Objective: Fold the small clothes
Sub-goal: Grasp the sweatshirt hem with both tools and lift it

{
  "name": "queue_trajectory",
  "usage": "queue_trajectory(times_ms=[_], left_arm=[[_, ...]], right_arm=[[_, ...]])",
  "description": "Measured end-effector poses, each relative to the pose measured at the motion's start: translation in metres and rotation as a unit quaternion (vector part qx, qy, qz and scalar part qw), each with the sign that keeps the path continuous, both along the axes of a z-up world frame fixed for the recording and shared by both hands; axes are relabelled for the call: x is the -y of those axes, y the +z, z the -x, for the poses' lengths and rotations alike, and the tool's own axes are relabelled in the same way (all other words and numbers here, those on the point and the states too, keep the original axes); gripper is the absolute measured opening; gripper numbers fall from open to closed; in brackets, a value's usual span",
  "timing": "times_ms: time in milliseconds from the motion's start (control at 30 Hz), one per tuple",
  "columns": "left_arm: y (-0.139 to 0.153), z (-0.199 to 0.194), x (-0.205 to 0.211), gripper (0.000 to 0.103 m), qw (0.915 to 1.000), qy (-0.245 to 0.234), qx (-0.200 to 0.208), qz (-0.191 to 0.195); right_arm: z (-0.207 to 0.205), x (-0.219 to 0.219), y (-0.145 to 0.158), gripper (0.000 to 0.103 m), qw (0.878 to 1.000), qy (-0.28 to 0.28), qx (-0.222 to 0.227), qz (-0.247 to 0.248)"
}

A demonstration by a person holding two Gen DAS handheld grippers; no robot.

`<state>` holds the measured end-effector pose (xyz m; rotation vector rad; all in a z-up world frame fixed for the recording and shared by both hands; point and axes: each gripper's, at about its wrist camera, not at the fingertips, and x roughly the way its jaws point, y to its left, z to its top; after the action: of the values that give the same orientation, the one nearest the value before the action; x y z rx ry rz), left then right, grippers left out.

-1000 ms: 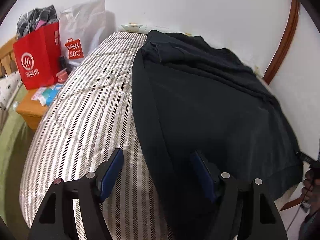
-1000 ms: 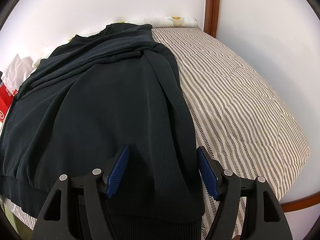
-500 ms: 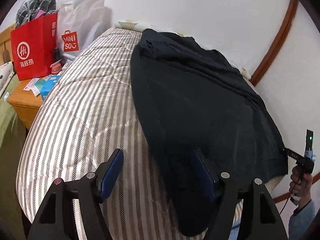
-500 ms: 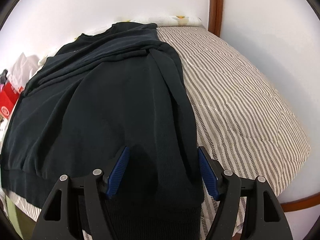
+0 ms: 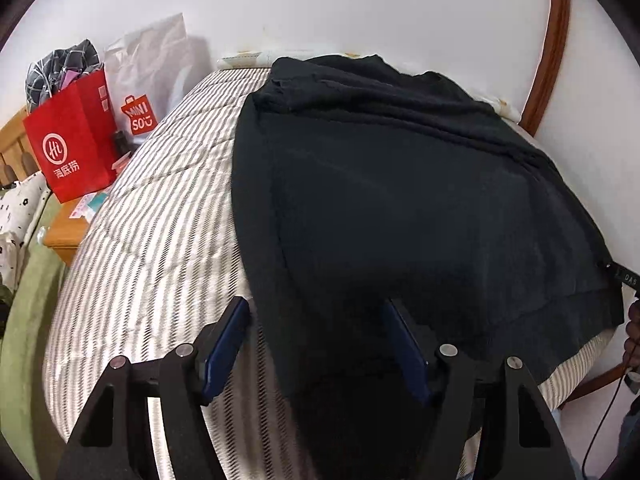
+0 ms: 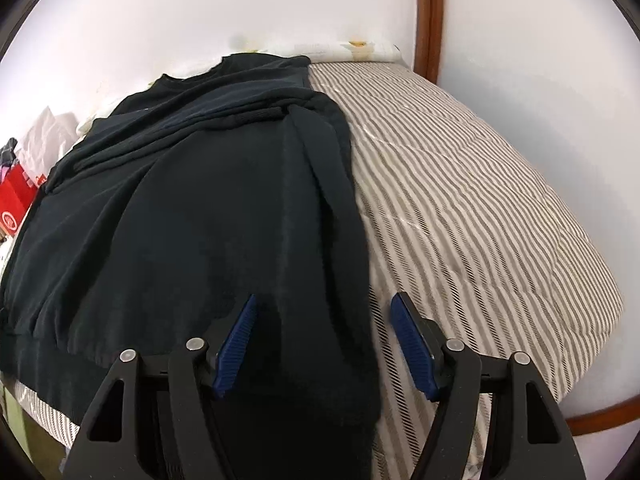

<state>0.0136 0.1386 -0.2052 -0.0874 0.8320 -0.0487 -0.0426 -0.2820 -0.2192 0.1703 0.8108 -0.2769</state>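
Black garment [image 5: 400, 200] lies spread across a striped bed [image 5: 152, 232], its collar end toward the wall and its hem at the near edge, part of it hanging over that edge. One sleeve is folded inward along the garment's right side in the right wrist view [image 6: 320, 168].

Left gripper [image 5: 316, 340] is spread wide, holding nothing; its blue pads [image 5: 224, 348] straddle the garment's left edge, one over bare striped cover, the other over dark cloth. Contact with the cloth cannot be confirmed.

Right gripper [image 6: 324, 340] is likewise spread and holding nothing, its pads [image 6: 236, 344] set either side of the garment's right edge at the hem.

Red bag [image 5: 68, 152] and white bag [image 5: 148, 84] stand on a wooden stand [image 5: 64, 236] beside the bed. Brown trim [image 6: 430, 16] runs up the white wall [image 6: 240, 8].
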Motion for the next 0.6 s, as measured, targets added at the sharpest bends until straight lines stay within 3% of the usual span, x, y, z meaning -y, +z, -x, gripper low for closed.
queue_trajectory(times_ms=[67, 100, 167, 233, 333, 433, 600], left_arm=[[0.0, -0.003, 0.004, 0.058, 1.0, 0.006, 0.006, -0.004], [0.0, -0.004, 0.006, 0.051, 0.9999, 0.011, 0.006, -0.01], [0.001, -0.004, 0.008, 0.038, 0.9997, 0.02, 0.008, -0.012], [0.001, -0.004, 0.006, 0.017, 0.9995, 0.03, 0.008, -0.006], [0.003, -0.003, -0.005, 0.008, 0.9988, 0.04, 0.001, 0.028], [0.011, 0.008, -0.019, 0.007, 0.9951, 0.036, 0.015, 0.091], [0.03, 0.033, -0.02, 0.007, 0.9895, 0.01, 0.049, 0.136]], right_arm=[[-0.002, -0.007, 0.001, 0.041, 1.0, 0.018, 0.006, -0.004], [-0.004, -0.009, 0.002, 0.038, 1.0, 0.022, 0.009, -0.007], [-0.007, -0.012, 0.002, 0.022, 0.999, 0.03, 0.012, -0.012], [-0.01, -0.015, 0.003, 0.011, 0.999, 0.044, 0.011, -0.018], [-0.005, -0.01, 0.007, 0.009, 0.998, 0.043, 0.026, -0.022], [0.01, -0.007, 0.019, 0.008, 0.997, 0.043, 0.055, -0.025], [0.034, -0.006, 0.042, 0.008, 0.995, 0.047, 0.083, -0.025]])
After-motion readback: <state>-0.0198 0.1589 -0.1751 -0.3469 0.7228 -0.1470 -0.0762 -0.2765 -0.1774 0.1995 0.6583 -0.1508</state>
